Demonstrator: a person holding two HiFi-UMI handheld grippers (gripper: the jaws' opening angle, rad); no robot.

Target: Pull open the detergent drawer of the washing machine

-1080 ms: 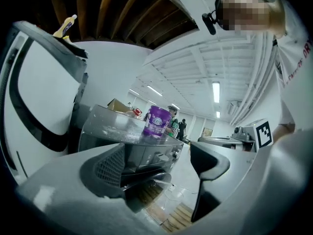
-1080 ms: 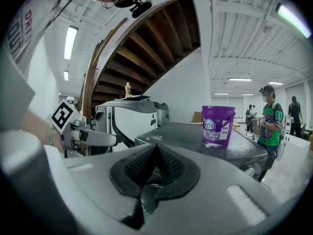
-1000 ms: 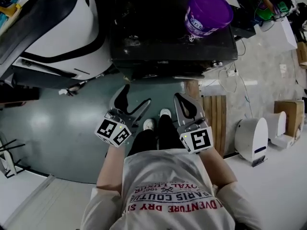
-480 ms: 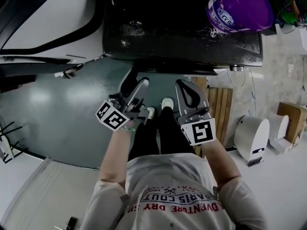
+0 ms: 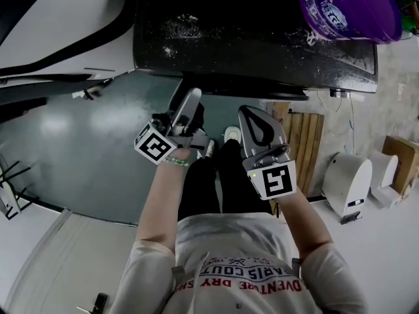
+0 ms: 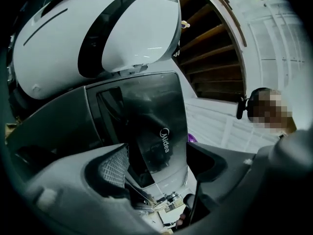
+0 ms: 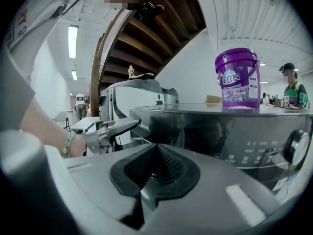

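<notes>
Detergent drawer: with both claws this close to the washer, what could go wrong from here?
The left claw, jaws opening with nothing between them, lies rolled sideways and may get a poor hold. A hard tug could rock the washing machine and shift the purple tub standing on its top near the corner.

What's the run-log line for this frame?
phase: pre-contact | left gripper: jaws opening, empty | right gripper: shut, empty | washing machine: not touched | purple tub: on machine top
</notes>
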